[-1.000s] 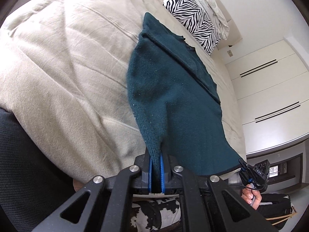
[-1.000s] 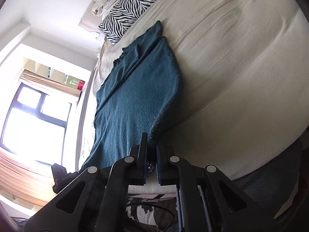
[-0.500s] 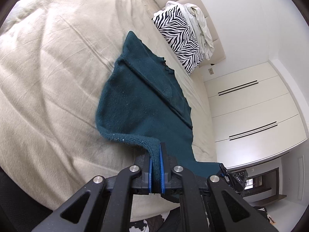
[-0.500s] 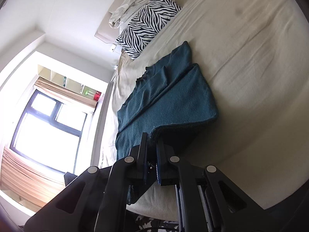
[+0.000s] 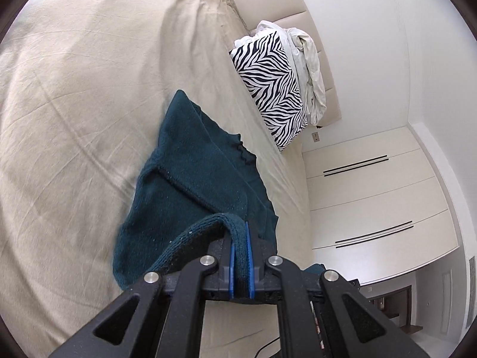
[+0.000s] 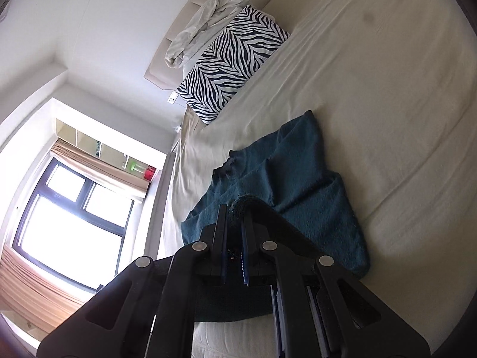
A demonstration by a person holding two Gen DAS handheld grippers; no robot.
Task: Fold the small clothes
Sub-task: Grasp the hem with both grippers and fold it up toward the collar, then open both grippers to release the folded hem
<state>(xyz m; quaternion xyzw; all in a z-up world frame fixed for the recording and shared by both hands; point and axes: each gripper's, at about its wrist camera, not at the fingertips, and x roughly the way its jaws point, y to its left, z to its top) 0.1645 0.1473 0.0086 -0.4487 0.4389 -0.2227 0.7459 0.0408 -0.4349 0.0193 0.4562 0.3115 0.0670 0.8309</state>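
A dark teal knit garment (image 5: 190,185) lies on the beige bed (image 5: 74,89), its far part flat, its near hem lifted and curled over. My left gripper (image 5: 240,232) is shut on one corner of that hem, held above the cloth. In the right wrist view the same garment (image 6: 301,191) spreads ahead, and my right gripper (image 6: 235,211) is shut on the other hem corner, also raised over the garment's middle.
A zebra-striped pillow (image 5: 271,89) with crumpled white cloth (image 5: 307,56) on it leans on the headboard beyond the garment. White wardrobe doors (image 5: 372,197) stand to one side. A bright window (image 6: 68,214) is on the other side. Beige sheet (image 6: 387,89) surrounds the garment.
Both grippers have lifted the near hem and carried it forward over the garment toward the pillow. The garment, stretched long a second ago, is now doubled over.
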